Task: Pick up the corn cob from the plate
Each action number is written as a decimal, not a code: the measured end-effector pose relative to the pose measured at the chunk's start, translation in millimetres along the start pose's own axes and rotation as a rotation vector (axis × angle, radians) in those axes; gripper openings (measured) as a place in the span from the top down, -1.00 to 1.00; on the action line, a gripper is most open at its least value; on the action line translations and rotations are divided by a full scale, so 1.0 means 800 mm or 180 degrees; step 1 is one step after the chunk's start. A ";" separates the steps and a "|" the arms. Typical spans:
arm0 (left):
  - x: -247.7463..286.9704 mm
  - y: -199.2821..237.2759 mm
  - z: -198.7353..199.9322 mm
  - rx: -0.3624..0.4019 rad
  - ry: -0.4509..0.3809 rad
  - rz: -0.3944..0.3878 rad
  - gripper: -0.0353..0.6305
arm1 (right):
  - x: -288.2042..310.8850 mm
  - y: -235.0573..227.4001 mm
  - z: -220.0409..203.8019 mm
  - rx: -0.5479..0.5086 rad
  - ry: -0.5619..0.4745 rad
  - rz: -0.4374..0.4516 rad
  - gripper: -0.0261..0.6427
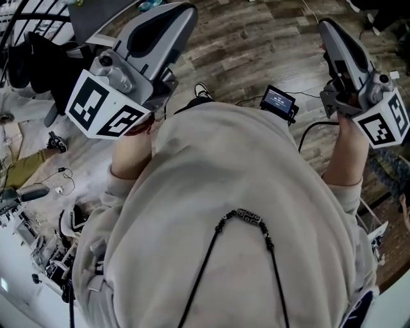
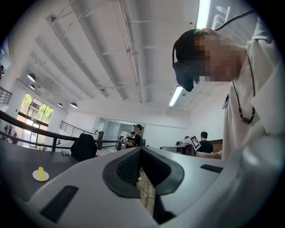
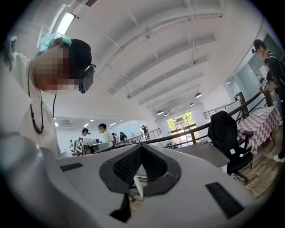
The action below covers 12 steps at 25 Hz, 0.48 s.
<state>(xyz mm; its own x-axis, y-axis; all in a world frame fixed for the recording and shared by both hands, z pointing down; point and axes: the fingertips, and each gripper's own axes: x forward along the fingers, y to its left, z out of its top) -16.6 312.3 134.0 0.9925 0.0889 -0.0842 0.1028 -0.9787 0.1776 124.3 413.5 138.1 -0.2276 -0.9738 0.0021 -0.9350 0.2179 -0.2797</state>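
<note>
In the left gripper view, a yellow corn cob [image 2: 41, 173] stands on a small white plate [image 2: 35, 177] on a dark table [image 2: 18, 160], far off at the lower left. My left gripper [image 2: 140, 150] points level, well to the right of the plate, its jaws together and nothing between them. From the head view, the left gripper [image 1: 182, 13] and right gripper [image 1: 328, 27] are both held out over the wood floor. Seen from its own camera, the right gripper [image 3: 141, 147] is shut and empty. Neither plate nor corn shows in the head or right gripper views.
A black chair draped with a jacket [image 2: 83, 147] stands by a railing, with people [image 2: 137, 133] beyond it. Another black office chair [image 3: 225, 129] sits beside a grey table [image 3: 200, 153] and a checkered cloth [image 3: 258, 122]. A small screen [image 1: 278, 99] and cables lie on the floor.
</note>
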 end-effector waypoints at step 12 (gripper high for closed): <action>-0.025 0.088 -0.034 -0.0040 0.0293 -0.0450 0.88 | 0.127 0.003 -0.011 -0.0092 0.0376 -0.0255 0.88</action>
<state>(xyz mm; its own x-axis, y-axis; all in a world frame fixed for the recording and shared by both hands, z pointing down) -27.8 246.5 174.6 0.9699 0.2427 -0.0191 0.2421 -0.9529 0.1828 96.3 315.8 146.2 -0.1806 -0.9740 0.1369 -0.9585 0.1432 -0.2464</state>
